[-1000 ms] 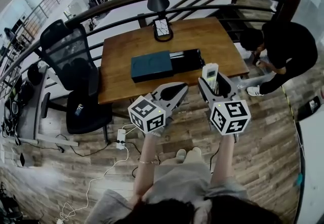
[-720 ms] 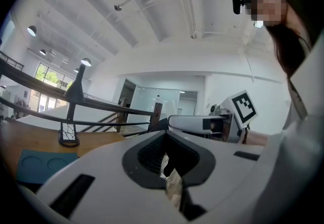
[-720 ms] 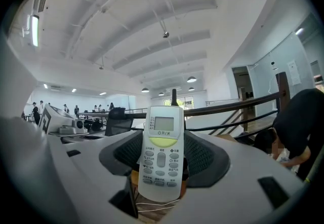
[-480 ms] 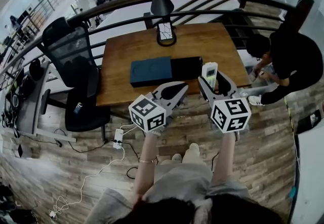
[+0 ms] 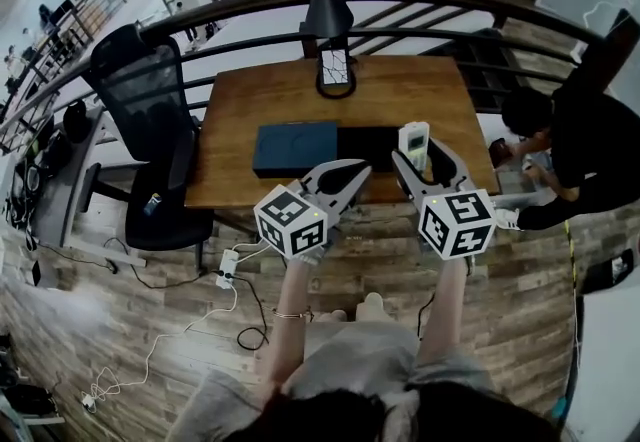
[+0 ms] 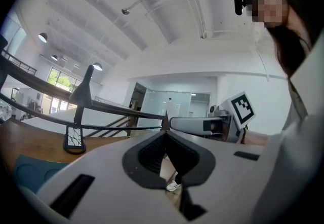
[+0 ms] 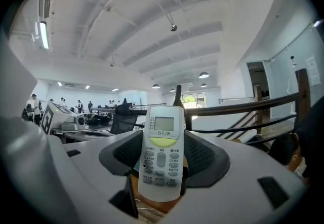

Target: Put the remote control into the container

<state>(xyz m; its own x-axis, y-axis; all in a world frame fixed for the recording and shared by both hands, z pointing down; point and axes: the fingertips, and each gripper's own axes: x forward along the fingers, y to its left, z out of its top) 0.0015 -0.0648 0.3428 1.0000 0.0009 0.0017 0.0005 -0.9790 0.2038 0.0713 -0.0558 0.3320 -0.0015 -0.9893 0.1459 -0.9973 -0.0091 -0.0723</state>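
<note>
While the right gripper (image 5: 419, 158) was clamped on the remote control (image 7: 162, 153), its ribbed black pads pressed the slim white plastic body from both sides. The remote stood upright, its small grey screen on top, a pale yellow-green band below it, and rows of rounded grey buttons beneath. Seen from the head, it was held above the near edge of the table (image 5: 250, 100) – a rectangular brown wooden top – just beside the right end of the container (image 5: 372, 142), a low black box. A flat teal box (image 5: 295, 148) with rounded corners lay touching the container's left end. The left gripper (image 6: 167, 154), smooth grey-white with the same ribbed pads, held nothing – its claw was drawn together. A black lamp (image 5: 327, 15) with a conical shade stood at the table's far edge.
</note>
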